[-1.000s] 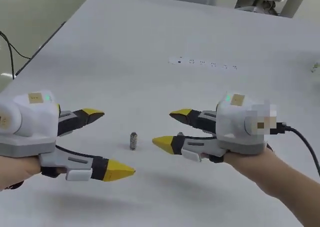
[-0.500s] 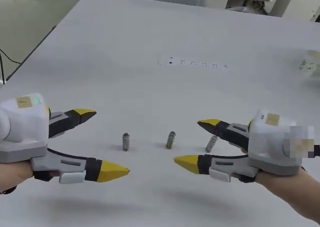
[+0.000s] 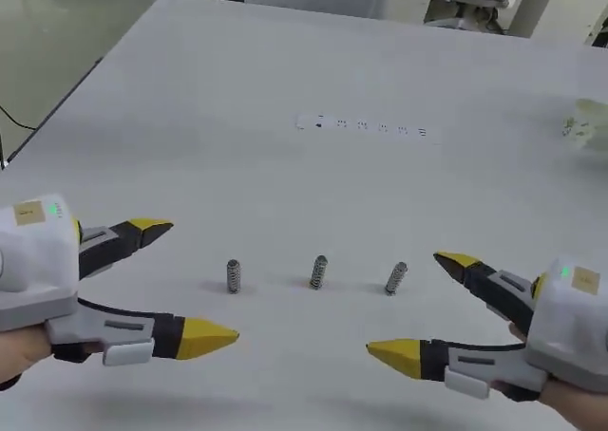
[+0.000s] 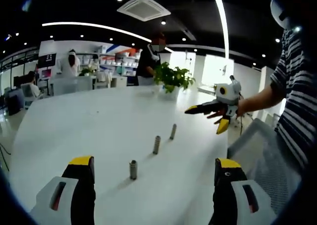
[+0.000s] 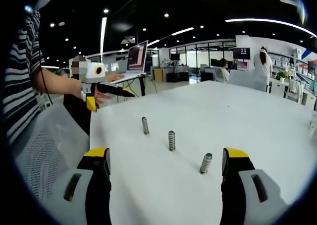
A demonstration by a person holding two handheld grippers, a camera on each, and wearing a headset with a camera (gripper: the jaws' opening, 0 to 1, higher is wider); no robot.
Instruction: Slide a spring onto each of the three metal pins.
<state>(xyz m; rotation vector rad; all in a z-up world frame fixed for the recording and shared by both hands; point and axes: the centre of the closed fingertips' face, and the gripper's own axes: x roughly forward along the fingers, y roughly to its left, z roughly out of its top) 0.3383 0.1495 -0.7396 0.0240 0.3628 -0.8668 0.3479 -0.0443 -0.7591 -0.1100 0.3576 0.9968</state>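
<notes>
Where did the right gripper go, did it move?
Yes. The right gripper pulled back rightward, clear of the three small coiled metal springs on the white table.

Three springs (image 3: 234, 275) (image 3: 319, 271) (image 3: 396, 278) and two hand-held grippers (image 3: 195, 280) (image 3: 410, 305).

3 grey coil springs (image 3: 319, 271) in a row on tbl (image 3: 380, 194), rt-most tilted
</notes>
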